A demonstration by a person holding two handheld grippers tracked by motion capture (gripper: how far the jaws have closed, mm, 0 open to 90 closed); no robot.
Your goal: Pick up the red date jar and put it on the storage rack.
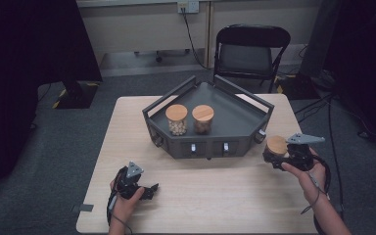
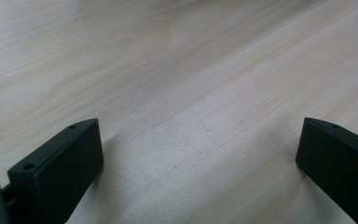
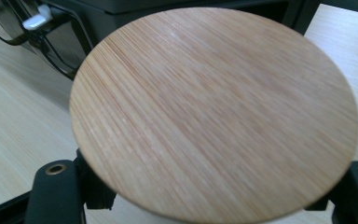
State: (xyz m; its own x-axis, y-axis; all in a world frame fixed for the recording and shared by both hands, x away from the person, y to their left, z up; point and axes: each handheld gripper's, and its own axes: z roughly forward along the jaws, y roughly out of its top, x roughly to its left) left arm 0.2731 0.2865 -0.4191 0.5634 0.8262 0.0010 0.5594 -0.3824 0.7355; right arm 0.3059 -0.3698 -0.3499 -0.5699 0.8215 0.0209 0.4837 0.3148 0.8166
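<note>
While right gripper (image 1: 275, 157) clamps jar (image 1: 276, 145) below its wooden lid, jar sits off tray's (image 1: 235, 128) right corner | left gripper (image 1: 149, 190) low over table (image 1: 215, 191), jaws wide, nothing between | two jars (image 1: 190, 119) in tray

High view: above the near edge, facing forward and down on the table (image 1: 196, 196).
Left gripper view: close along its fingers (image 2: 60, 163), bare tabletop between them.
Right gripper view: very close, lid (image 3: 214, 112) between its fingers, also in the high view.
</note>
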